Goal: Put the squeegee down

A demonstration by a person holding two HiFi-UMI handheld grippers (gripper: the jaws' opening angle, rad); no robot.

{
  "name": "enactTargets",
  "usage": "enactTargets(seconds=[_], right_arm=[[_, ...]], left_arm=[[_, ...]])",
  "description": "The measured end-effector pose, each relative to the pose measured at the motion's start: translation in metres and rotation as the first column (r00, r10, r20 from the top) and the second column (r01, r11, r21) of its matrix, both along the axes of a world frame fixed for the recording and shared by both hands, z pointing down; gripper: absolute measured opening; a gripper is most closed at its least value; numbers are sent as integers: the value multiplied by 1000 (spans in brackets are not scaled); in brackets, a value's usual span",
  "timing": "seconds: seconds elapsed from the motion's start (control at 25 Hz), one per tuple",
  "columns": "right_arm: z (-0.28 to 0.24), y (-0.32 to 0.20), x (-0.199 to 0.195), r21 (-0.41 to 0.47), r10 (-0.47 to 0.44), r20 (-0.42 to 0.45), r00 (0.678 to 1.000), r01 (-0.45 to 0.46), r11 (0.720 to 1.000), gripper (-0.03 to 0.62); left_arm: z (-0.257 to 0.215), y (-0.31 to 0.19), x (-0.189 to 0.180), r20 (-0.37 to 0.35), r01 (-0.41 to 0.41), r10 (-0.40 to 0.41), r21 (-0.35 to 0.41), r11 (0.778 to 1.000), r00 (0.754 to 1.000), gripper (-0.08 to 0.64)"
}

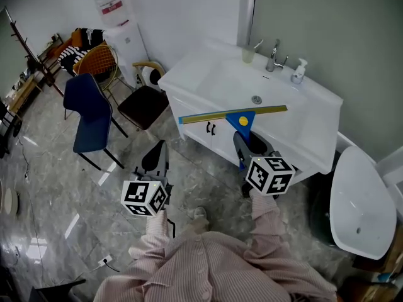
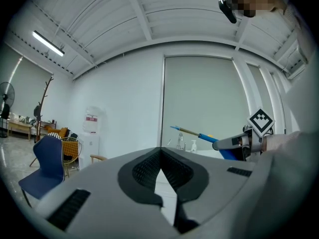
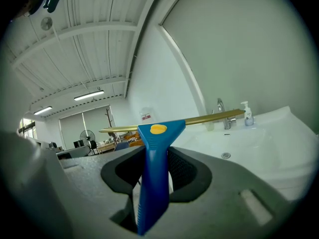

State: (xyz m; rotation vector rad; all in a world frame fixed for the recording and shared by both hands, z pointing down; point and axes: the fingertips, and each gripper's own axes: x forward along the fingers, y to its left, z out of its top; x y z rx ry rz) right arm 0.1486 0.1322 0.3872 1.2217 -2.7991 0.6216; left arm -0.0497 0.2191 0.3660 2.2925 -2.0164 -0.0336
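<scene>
The squeegee (image 1: 234, 115) has a blue handle and a long gold blade. It hangs level in the air over the front edge of the white sink vanity (image 1: 318, 115). My right gripper (image 1: 243, 138) is shut on the blue handle (image 3: 152, 178), and the blade (image 3: 204, 118) crosses in front of the basin (image 3: 239, 141). My left gripper (image 1: 157, 150) is lower left of the vanity, above the floor. Its pads (image 2: 160, 156) meet at the tip with nothing between them. The left gripper view shows the squeegee (image 2: 197, 134) and the right gripper (image 2: 238, 143) off to the right.
A faucet (image 1: 274, 56), a soap bottle (image 1: 298, 72) and a cup (image 1: 248, 54) stand at the back of the vanity. A toilet (image 1: 357, 200) is to the right. A blue chair (image 1: 88, 115), a dark chair (image 1: 143, 104) and a water dispenser (image 1: 119, 30) are to the left.
</scene>
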Motion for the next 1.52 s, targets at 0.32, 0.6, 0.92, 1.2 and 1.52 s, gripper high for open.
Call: enactTargets(seconds=[0.32,0.6,0.92,1.2,1.52], right_arm=[[6,-54,-50,-15,27,-10,1000,-27,1000,137],[14,-89,-79,-32,52,5,999,-52,998,137],[29,-112,-96,-69,72,6,997,-71,995,137],[39,-144,-109,-84,75,5,997,-75,994,137],[44,-202,-135,-100,61,14,998,-59,993,137]], left_arm=[[6,-61,-47,-18,-44,43,-5,999,999,2],[12,-99,-72,-30,-73,72,-5,997,997,2],[25,-128,-84,-53,-101,99,-26,995,994,2],[38,-157,-96,-68,-100,97,-52,994,993,2],[39,-215,-115,-68,-98,95,-53,994,993,2]])
